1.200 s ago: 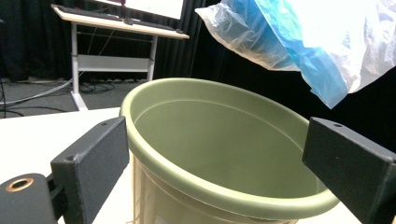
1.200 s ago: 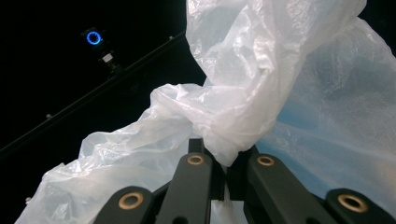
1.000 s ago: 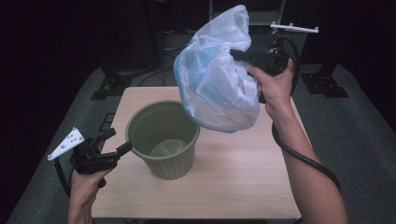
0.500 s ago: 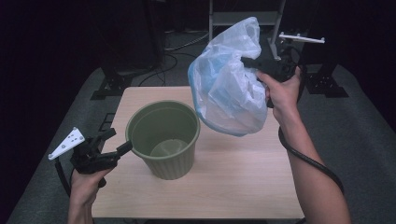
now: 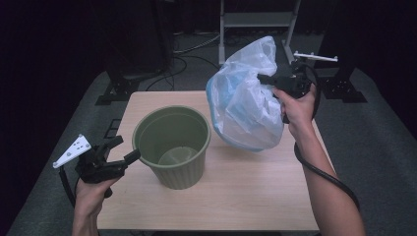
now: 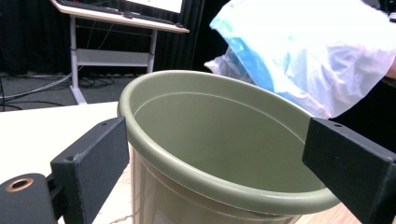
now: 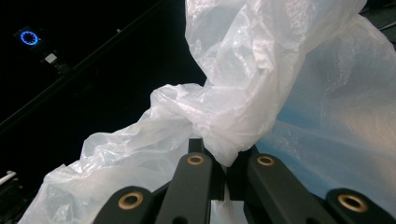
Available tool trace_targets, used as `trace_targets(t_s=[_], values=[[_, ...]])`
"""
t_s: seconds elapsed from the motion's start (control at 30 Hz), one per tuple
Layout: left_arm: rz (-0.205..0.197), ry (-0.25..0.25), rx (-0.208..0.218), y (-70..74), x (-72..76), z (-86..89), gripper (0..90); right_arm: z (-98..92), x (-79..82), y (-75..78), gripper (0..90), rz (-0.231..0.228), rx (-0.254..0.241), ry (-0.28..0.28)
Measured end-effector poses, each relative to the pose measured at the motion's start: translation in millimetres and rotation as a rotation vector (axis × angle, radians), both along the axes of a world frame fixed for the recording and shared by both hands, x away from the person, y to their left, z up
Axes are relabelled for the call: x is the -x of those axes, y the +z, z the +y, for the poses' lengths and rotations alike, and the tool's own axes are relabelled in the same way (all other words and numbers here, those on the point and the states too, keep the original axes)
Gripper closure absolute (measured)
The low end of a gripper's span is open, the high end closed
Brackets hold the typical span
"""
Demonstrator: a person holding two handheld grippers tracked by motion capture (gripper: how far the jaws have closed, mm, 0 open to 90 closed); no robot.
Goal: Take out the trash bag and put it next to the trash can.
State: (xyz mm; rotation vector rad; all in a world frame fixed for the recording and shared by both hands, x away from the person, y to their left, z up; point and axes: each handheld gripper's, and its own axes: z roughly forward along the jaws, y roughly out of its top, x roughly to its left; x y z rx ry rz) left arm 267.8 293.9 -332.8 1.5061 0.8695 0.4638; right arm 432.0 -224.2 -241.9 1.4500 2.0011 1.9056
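Lower than a second earlier, the plastic bag hung above the bench, just right of the green bucket. At the left, the left tongs stood apart beside the bucket's rim, holding nothing. At the right, the right tongs were clamped on the bag's gathered neck.

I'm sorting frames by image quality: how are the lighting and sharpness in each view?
High view: the table is evenly lit, its surroundings nearly black, all a little soft. Left gripper view: the green bin is sharp, while the plastic bag is bright and partly washed out. Right gripper view: the bag's wrinkles are crisp against a black background with one small blue light.
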Motion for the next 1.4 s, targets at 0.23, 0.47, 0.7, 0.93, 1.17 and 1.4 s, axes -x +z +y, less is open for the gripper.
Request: trace_targets(t_s=[0.23, 0.47, 0.7, 0.93, 1.17, 1.4], values=[[0.002, 0.001, 0.0, -0.6, -0.4, -0.9, 6.0, -4.4, -4.8, -22.5, 89.7, 0.026, -0.011, -0.005], [0.005, -0.001, -0.007, -1.5, -1.3, -2.5, 6.0, -3.1, -8.4, -42.7, 89.7, 0.042, -0.012, -0.005], [0.004, 0.004, -0.005, -1.2, -1.0, -0.9, 6.0, 4.1, -13.7, -62.9, 89.7, 0.065, -0.006, 0.004], [0.004, 0.008, -0.002, -0.8, -0.4, 0.6, 6.0, 11.7, -18.3, -79.3, 89.7, 0.087, 0.0, 0.013], [0.002, 0.009, -0.002, -0.5, 0.1, 0.6, 6.0, 22.8, -21.0, -95.8, 89.6, 0.101, 0.013, 0.027], [0.002, 0.012, -0.002, -1.0, -0.3, 1.6, 6.0, 34.8, -24.2, -115.4, 89.7, 0.126, 0.027, 0.041]])
